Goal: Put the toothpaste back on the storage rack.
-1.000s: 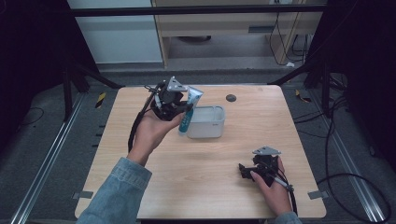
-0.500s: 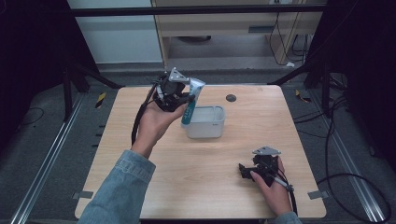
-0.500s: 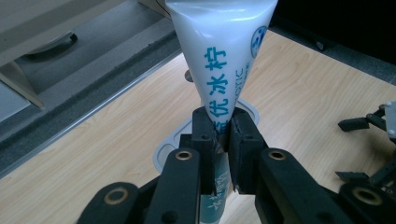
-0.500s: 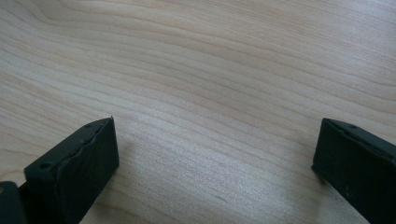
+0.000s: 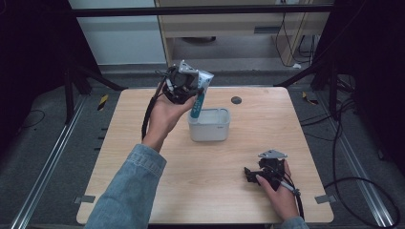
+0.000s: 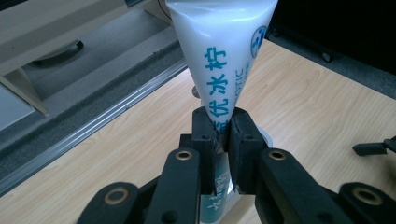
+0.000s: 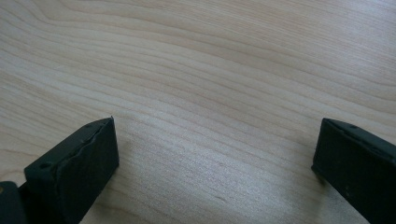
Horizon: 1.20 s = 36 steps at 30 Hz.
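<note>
My left gripper (image 5: 195, 95) is raised above the back of the wooden table and is shut on a white tube with teal print (image 5: 199, 98). The tube hangs with its flat crimped end up and its lower end just above the open top of a white rectangular tub (image 5: 209, 125). In the left gripper view the two black jaws of that gripper (image 6: 223, 133) pinch the tube (image 6: 219, 60) near its middle. My right gripper (image 5: 249, 172) rests low on the table near the front right, held by a hand. In the right gripper view my right gripper (image 7: 215, 161) stands open over bare wood.
A small dark round disc (image 5: 236, 100) lies on the table behind the tub. The wooden tabletop (image 5: 143, 157) has free room at front left and centre. Black frame legs and cables stand around the table on the grey floor.
My left gripper has carried the tube to the right and slightly up, from beside the tub's left edge to over its near left corner. The right gripper has stayed where it was.
</note>
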### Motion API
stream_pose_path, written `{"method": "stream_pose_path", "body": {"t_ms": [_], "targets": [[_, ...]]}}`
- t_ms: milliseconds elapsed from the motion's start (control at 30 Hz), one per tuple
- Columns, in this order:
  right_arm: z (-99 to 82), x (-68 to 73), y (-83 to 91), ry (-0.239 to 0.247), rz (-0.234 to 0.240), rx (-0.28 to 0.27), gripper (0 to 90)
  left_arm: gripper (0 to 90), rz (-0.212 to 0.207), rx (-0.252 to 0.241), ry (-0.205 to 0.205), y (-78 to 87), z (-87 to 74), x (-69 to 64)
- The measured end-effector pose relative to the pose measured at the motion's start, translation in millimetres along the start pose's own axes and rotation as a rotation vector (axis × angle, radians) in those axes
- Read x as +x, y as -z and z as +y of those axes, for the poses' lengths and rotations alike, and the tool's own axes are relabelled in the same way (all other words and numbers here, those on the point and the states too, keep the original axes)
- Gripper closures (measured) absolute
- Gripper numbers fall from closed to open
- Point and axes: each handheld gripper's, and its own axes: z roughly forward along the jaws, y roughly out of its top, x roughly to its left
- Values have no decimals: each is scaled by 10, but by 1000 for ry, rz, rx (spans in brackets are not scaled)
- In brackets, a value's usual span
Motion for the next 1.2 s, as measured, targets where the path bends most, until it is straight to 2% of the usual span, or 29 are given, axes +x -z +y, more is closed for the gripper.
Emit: {"method": "stream_pose_path", "body": {"t_ms": [533, 1200], "targets": [[0, -2, -2, 2, -1, -2, 3, 819, -22, -19, 10, -132, 54, -27], [0, -2, -3, 2, -1, -3, 4, 819, -21, -30, 19, -139, 64, -16]]}}
